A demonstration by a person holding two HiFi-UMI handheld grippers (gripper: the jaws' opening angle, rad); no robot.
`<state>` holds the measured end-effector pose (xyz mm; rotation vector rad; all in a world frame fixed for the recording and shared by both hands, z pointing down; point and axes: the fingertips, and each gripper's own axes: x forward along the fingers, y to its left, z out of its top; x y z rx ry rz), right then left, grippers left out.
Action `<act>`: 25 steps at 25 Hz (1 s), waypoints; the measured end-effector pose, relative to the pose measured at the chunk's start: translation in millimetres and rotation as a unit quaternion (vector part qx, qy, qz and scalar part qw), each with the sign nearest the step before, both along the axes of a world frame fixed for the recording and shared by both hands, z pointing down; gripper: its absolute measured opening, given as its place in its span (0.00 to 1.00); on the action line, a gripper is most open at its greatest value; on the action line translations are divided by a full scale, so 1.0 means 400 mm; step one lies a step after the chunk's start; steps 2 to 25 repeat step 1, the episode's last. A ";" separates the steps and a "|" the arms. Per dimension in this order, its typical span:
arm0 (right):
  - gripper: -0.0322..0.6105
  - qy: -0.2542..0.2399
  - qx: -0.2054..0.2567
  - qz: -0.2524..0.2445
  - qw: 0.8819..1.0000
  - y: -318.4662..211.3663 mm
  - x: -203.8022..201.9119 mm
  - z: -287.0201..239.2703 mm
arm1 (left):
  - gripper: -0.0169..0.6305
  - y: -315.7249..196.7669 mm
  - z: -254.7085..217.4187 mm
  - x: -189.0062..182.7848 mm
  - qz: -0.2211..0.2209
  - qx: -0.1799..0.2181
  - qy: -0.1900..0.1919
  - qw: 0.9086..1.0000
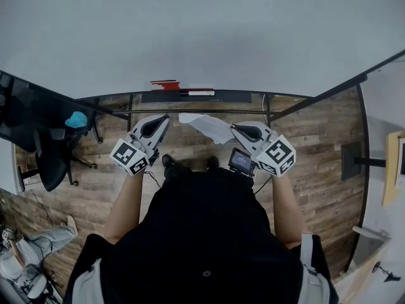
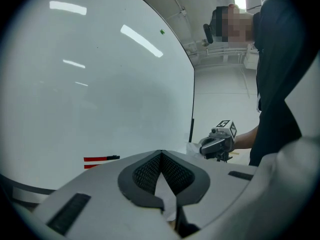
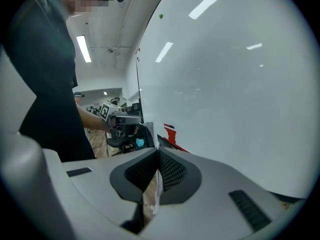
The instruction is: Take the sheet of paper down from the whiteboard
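The left hand-held gripper (image 1: 166,120) is closed on one end of the paper (image 1: 209,126). In the left gripper view its dark pads (image 2: 145,174) meet at the tips, and a white strip of the sheet (image 2: 169,200) is pinched between them. The right hand-held gripper (image 1: 235,130) is closed on the opposite end. Its own view shows the pads (image 3: 172,171) pressed together, with the paper's edge (image 3: 158,186) standing upright in the seam.

The sheet spans the gap between the two hand-held grippers, slightly crumpled and sagging from the left one toward the right one. It hangs above the wooden floor (image 1: 316,163), on the person's side of the whiteboard (image 1: 202,30).

The board rises just beyond both sets of jaws. It is on the left side of the left hand-held gripper and on the right side of the right one. Red markers (image 1: 165,84) lie on its ledge, ahead of the left hand-held gripper's tips and close to them. A dark chair (image 1: 54,151) with a blue thing on it stands well off to the outer side of the left hand-held gripper. Each hand-held gripper sees the other across the sheet.
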<state>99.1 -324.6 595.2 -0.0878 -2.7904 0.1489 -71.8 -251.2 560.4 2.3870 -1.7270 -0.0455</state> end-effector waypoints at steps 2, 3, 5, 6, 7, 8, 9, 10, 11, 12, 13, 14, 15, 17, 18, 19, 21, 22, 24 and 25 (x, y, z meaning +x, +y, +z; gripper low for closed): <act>0.08 0.001 0.002 -0.005 1.000 0.004 0.003 -0.001 | 0.05 -0.001 -0.001 0.003 0.002 0.002 -0.001 1.000; 0.08 0.001 0.002 -0.005 1.000 0.004 0.003 -0.001 | 0.05 -0.001 -0.001 0.003 0.002 0.002 -0.001 1.000; 0.08 0.001 0.002 -0.005 1.000 0.004 0.003 -0.001 | 0.05 -0.001 -0.001 0.003 0.002 0.002 -0.001 1.000; 0.08 0.001 0.002 -0.005 1.000 0.004 0.003 -0.001 | 0.05 -0.001 -0.001 0.003 0.002 0.002 -0.001 1.000; 0.08 0.001 0.002 -0.005 1.000 0.004 0.003 -0.001 | 0.05 -0.001 -0.001 0.003 0.002 0.002 -0.001 1.000; 0.08 0.001 0.002 -0.005 1.000 0.004 0.003 -0.001 | 0.05 -0.001 -0.001 0.003 0.002 0.002 -0.001 1.000; 0.08 0.001 0.002 -0.005 1.000 0.004 0.003 -0.001 | 0.05 -0.001 -0.001 0.003 0.002 0.002 -0.001 1.000; 0.08 0.001 0.002 -0.005 1.000 0.004 0.003 -0.001 | 0.05 -0.001 -0.001 0.003 0.002 0.002 -0.001 1.000; 0.08 0.001 0.002 -0.005 1.000 0.004 0.003 -0.001 | 0.05 -0.001 -0.001 0.003 0.002 0.002 -0.001 1.000; 0.08 0.001 0.002 -0.005 1.000 0.004 0.003 -0.001 | 0.05 -0.001 -0.001 0.003 0.002 0.002 -0.001 1.000; 0.08 0.001 0.002 -0.005 1.000 0.004 0.003 -0.001 | 0.05 -0.001 -0.001 0.003 0.002 0.002 -0.001 1.000; 0.08 0.001 0.002 -0.005 1.000 0.004 0.003 -0.001 | 0.05 -0.001 -0.001 0.003 0.002 0.002 -0.001 1.000; 0.08 0.001 0.002 -0.005 1.000 0.004 0.003 -0.001 | 0.05 -0.001 -0.001 0.003 0.002 0.002 -0.001 1.000; 0.08 0.001 0.002 -0.005 1.000 0.004 0.003 -0.001 | 0.05 -0.001 -0.001 0.003 0.002 0.002 -0.001 1.000; 0.08 0.001 0.002 -0.005 1.000 0.004 0.003 -0.001 | 0.05 -0.001 -0.001 0.003 0.002 0.002 -0.001 1.000; 0.08 0.001 0.002 -0.005 1.000 0.004 0.003 -0.001 | 0.05 -0.001 -0.001 0.003 0.002 0.002 -0.001 1.000; 0.08 0.001 0.002 -0.005 1.000 0.004 0.003 -0.001 | 0.05 -0.001 -0.001 0.003 0.002 0.002 -0.001 1.000; 0.08 0.001 0.002 -0.005 1.000 0.004 0.003 -0.001 | 0.05 -0.001 -0.001 0.003 0.002 0.002 -0.001 1.000; 0.08 0.001 0.002 -0.005 1.000 0.004 0.003 -0.001 | 0.05 -0.001 -0.001 0.003 0.002 0.002 -0.001 1.000; 0.08 0.001 0.002 -0.005 1.000 0.004 0.003 -0.001 | 0.05 -0.001 -0.001 0.003 0.002 0.002 -0.001 1.000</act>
